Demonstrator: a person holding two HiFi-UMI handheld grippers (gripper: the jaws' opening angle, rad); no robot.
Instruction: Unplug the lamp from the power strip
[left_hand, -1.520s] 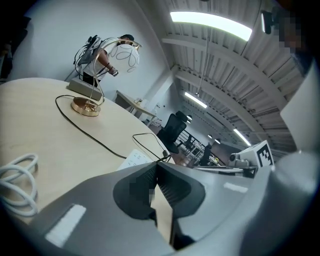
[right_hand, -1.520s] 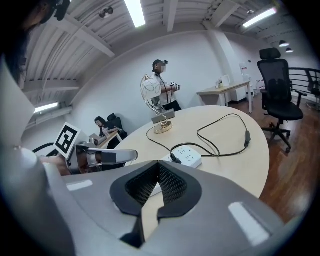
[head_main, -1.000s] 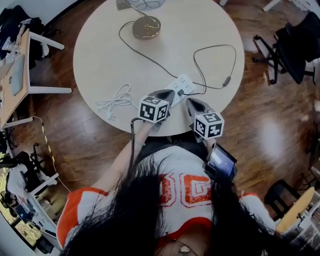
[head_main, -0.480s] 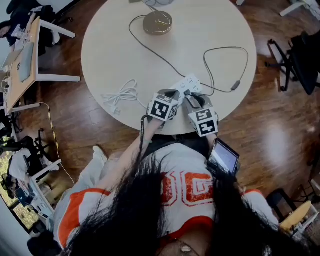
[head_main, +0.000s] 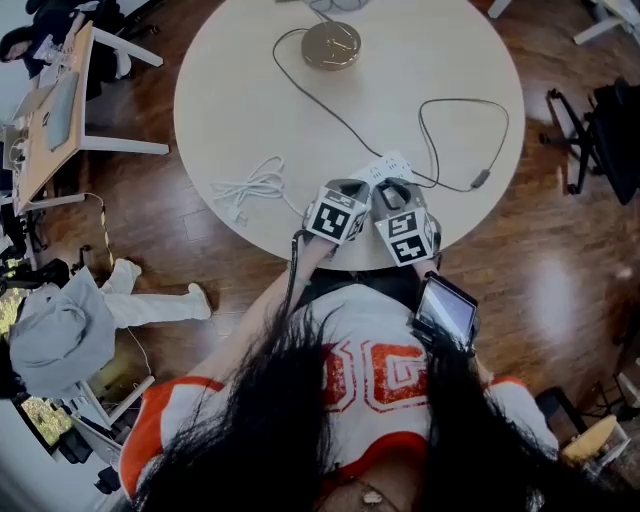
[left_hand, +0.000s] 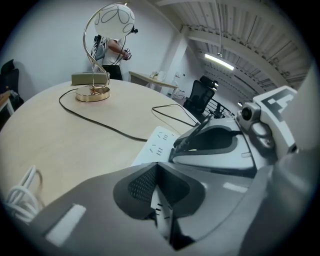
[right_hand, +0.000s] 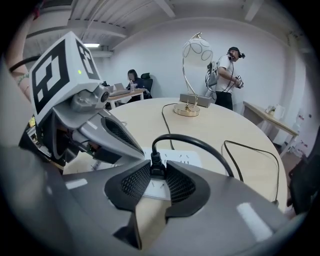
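Note:
The white power strip (head_main: 388, 166) lies near the round table's (head_main: 250, 110) front edge. My left gripper (left_hand: 161, 210) is shut on the strip's near end, and white plastic with slots shows between its pads. The lamp's black plug (right_hand: 157, 162) stands in the strip (right_hand: 184, 159). My right gripper (right_hand: 157, 174) is closing round that plug, and both pad tips touch its sides. From the plug the black cord (head_main: 330, 115) runs to the gold lamp base (head_main: 331, 45) at the far side. In the head view the two grippers (head_main: 345, 192) (head_main: 393, 192) sit side by side over the strip.
A coiled white cable (head_main: 250, 187) lies left of the strip. A second black cord loops right to an inline switch (head_main: 480, 180). A phone (head_main: 446, 310) is mounted at my right forearm. A person (head_main: 70, 320) is low on the floor at left, another person (right_hand: 227, 75) stands behind the lamp.
Both grippers moved forward over the power strip, and the right one drew in close beside the left. A person came into view on the floor at left.

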